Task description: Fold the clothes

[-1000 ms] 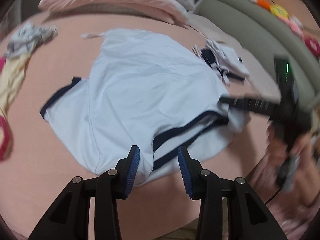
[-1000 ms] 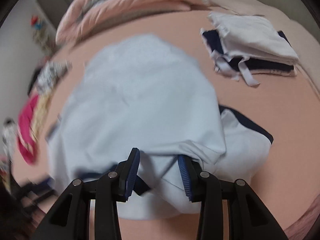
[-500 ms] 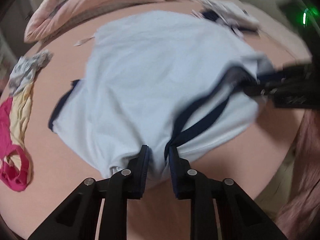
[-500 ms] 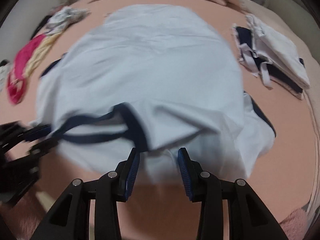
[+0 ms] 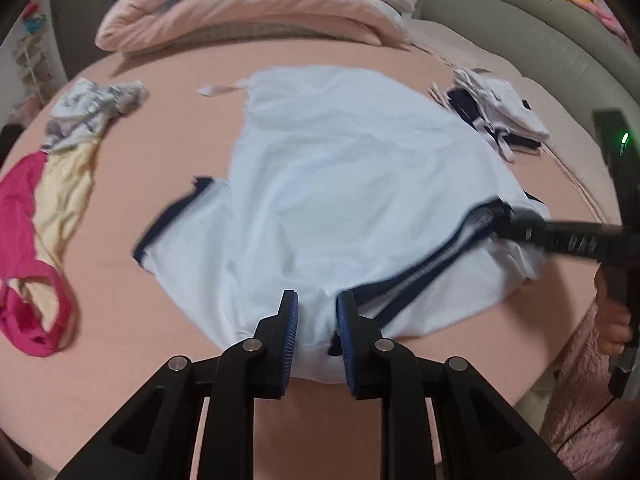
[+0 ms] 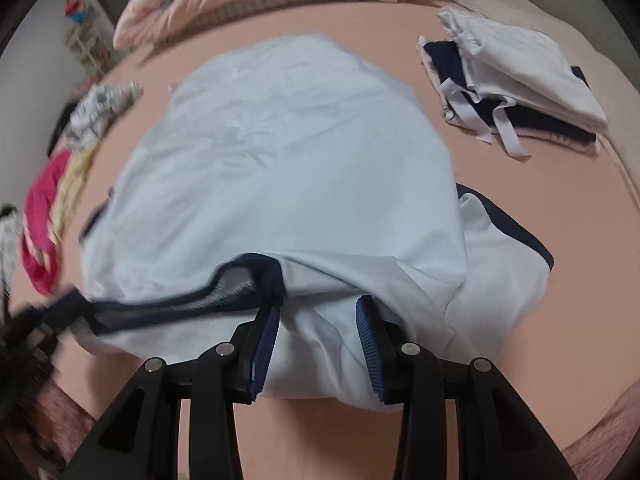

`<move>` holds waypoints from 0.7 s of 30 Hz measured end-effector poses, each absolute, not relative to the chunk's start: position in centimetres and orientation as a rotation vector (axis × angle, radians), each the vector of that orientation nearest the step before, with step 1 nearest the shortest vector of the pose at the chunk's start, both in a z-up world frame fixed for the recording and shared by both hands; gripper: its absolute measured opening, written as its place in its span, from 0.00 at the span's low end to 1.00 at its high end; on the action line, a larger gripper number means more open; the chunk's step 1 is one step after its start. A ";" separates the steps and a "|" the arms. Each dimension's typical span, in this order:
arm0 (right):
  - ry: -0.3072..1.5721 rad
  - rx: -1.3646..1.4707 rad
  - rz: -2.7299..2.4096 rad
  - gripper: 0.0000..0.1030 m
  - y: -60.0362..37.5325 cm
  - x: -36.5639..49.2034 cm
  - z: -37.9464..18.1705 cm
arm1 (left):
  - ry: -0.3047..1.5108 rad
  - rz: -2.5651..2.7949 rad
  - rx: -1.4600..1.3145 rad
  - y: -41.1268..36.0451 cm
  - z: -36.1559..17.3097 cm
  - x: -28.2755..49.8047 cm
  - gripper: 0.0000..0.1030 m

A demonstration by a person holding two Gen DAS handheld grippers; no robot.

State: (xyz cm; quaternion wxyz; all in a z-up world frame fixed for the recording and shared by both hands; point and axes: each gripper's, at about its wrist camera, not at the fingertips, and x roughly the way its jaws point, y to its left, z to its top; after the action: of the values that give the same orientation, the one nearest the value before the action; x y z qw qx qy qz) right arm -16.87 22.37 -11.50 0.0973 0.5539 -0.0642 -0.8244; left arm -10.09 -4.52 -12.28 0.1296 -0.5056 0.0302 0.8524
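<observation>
Since a second ago our left gripper (image 5: 317, 322) has pinched in on the soft pale-blue shirt (image 5: 340, 184), its hem hidden between the ribbed pads. Right view: right gripper (image 6: 319, 336) half-open, clamped on bunched shirt (image 6: 288, 168) fabric, the collar blurry beside its left finger.

The pale blue shirt (image 5: 340, 184) is thin, matt woven cloth, lightly creased, with a navy ribbed knit trim (image 5: 436, 268) along its neckline. It lies on a bed sheet (image 5: 168, 360) of smooth, matt peach cotton. Beyond the shirt, the rolled blanket (image 5: 248, 16) looks soft and fleecy. The left tool (image 5: 316, 320) is matt black plastic with small shiny metal pins and blue rubbery pads (image 5: 292, 320) ridged in fine lines; the right tool (image 6: 316, 328) looks the same. Left of the shirt, the pink garment (image 5: 24, 248) is soft knit cloth.
</observation>
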 end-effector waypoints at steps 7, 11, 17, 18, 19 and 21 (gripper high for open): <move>-0.065 1.682 -2.429 0.56 20.5 -18.0 -13.6 | 0.224 2.378 -1.561 -2.6 -14.6 -9.2 0.18; -0.034 1.692 -2.453 0.49 20.3 -18.3 -15.1 | 0.281 2.432 -1.580 -2.9 -15.2 -9.0 0.16; 0.054 1.737 -2.321 0.11 21.3 -15.8 -13.6 | 0.101 2.465 -1.525 -4.8 -11.9 -8.2 0.07; 0.076 1.743 -2.305 0.10 21.7 -14.9 -13.4 | 0.085 2.456 -1.516 -5.0 -11.4 -7.9 0.07; 0.082 1.750 -2.286 0.10 22.2 -14.0 -13.3 | 0.074 2.448 -1.507 -5.1 -11.0 -7.4 0.07; 0.075 1.761 -2.248 0.10 23.2 -12.0 -13.2 | 0.067 2.431 -1.495 -5.2 -10.4 -6.4 0.07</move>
State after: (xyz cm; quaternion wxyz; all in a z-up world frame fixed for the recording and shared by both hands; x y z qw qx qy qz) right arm -12.01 23.23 -13.17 0.1419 0.6101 0.0259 -0.7791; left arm -6.35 -5.23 -10.40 0.1431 -0.5184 0.0233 0.8428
